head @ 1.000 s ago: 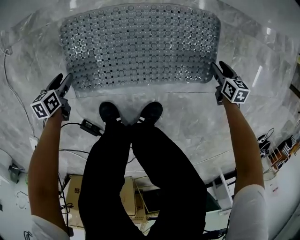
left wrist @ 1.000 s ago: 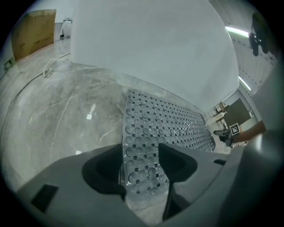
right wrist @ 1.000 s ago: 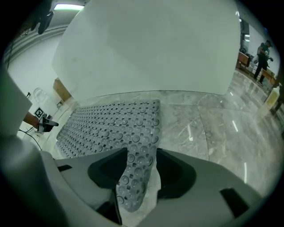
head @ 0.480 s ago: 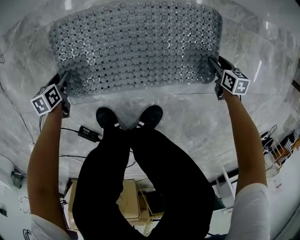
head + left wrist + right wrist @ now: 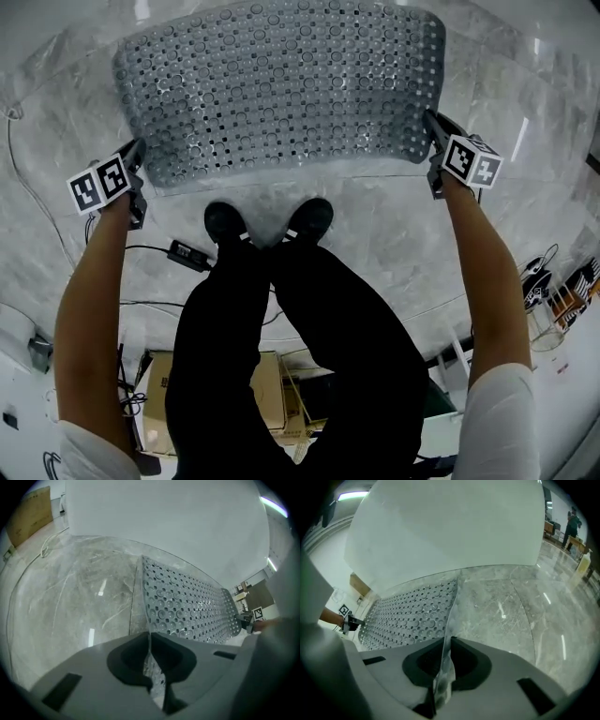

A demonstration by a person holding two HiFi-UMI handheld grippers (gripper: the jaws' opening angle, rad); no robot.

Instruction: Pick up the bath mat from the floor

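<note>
The bath mat (image 5: 281, 84) is a clear sheet with rows of holes and suction cups, lying spread on the marble floor in front of the person's feet. My left gripper (image 5: 138, 153) is at its near left corner. In the left gripper view the jaws are closing and the mat's thin edge (image 5: 149, 641) is pinched between them. My right gripper (image 5: 430, 122) is at the near right corner, its jaws also closing, with the mat's edge (image 5: 446, 646) clamped between them. The rest of the mat (image 5: 187, 606) (image 5: 412, 616) stretches away between the two grippers.
Two black shoes (image 5: 225, 223) (image 5: 309, 217) stand just short of the mat's near edge. A power adapter (image 5: 187, 255) with cables lies on the floor at the left. A cardboard box (image 5: 150, 394) sits behind the person. A white wall (image 5: 164, 522) rises beyond the mat.
Both grippers moved in from beside the mat's near corners and their open jaws closed on its edge. The left gripper now sits higher in the view, against the corner.
</note>
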